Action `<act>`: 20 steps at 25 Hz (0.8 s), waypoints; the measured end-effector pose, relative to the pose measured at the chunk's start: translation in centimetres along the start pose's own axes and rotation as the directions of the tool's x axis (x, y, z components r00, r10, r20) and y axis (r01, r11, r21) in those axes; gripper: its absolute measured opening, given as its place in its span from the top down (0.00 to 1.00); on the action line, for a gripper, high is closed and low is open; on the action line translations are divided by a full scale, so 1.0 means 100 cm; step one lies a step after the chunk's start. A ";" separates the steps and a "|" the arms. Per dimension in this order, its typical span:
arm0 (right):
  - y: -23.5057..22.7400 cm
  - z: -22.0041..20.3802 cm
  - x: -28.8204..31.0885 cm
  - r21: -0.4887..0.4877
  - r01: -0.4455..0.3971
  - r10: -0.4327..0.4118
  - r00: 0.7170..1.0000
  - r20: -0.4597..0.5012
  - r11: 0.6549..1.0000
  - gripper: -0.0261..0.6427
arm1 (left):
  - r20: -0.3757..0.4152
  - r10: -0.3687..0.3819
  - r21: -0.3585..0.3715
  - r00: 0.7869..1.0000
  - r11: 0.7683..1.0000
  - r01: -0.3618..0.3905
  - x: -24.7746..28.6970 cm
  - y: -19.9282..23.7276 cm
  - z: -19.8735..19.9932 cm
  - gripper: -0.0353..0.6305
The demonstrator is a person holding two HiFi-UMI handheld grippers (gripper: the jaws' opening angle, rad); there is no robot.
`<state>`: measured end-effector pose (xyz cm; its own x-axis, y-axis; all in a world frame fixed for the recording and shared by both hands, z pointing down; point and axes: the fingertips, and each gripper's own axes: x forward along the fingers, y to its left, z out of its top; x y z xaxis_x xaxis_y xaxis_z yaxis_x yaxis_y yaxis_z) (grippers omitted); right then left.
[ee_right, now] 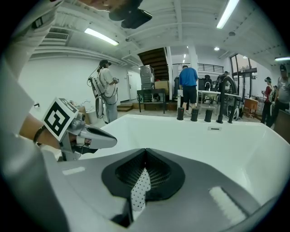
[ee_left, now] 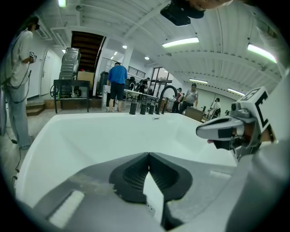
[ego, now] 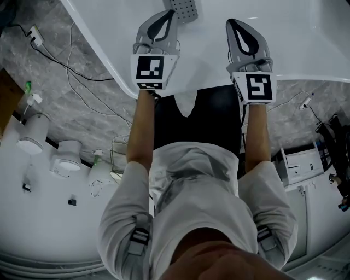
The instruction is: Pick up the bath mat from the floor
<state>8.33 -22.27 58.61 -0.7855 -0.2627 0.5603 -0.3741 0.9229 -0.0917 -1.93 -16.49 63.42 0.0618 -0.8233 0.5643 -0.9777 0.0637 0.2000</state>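
The bath mat is a thin white sheet with small dots. One edge of it [ee_right: 139,190] is pinched in my right gripper [ee_right: 145,150], and a plain white edge [ee_left: 153,192] in my left gripper [ee_left: 148,155]. Both grippers are shut on it, side by side and level, over the rim of a white bathtub [ego: 306,38]. In the head view the left gripper [ego: 167,13] and right gripper [ego: 232,23] point into the tub. A white flap [ego: 186,104] hangs below them; most of the mat is hidden. Each gripper view shows the other gripper, right [ee_left: 213,132] and left [ee_right: 106,140].
Grey stone floor with loose cables [ego: 71,71] lies left of the tub. White round fixtures [ego: 33,134] and a wire rack [ego: 121,156] stand at the left, a white box [ego: 301,164] at the right. Black taps [ee_right: 208,113] line the tub's far rim. People stand beyond.
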 end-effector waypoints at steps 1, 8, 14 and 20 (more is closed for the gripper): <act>-0.001 -0.005 0.003 0.005 -0.005 0.005 1.000 -0.011 1.000 0.96 | -0.006 -0.002 -0.001 1.000 1.000 0.002 0.004 0.001 -0.005 0.94; -0.005 -0.033 0.020 0.000 -0.047 0.047 0.997 -0.054 0.999 0.96 | -0.060 -0.030 0.014 0.998 0.999 0.031 0.032 -0.002 -0.036 0.94; -0.007 -0.050 0.038 0.003 -0.077 0.077 0.994 -0.083 0.997 0.96 | -0.110 -0.010 0.013 0.994 1.000 0.011 0.052 0.008 -0.062 0.94; -0.010 -0.067 0.059 -0.003 -0.114 0.112 0.987 -0.119 0.994 0.96 | -0.151 -0.005 0.015 0.989 1.000 0.007 0.079 0.014 -0.088 0.94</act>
<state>7.38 -22.85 67.51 -0.7584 -0.1220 0.6402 -0.2809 0.9476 -0.1521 -1.08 -17.94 75.16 0.0958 -0.7290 0.6778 -0.9802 0.0492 0.1916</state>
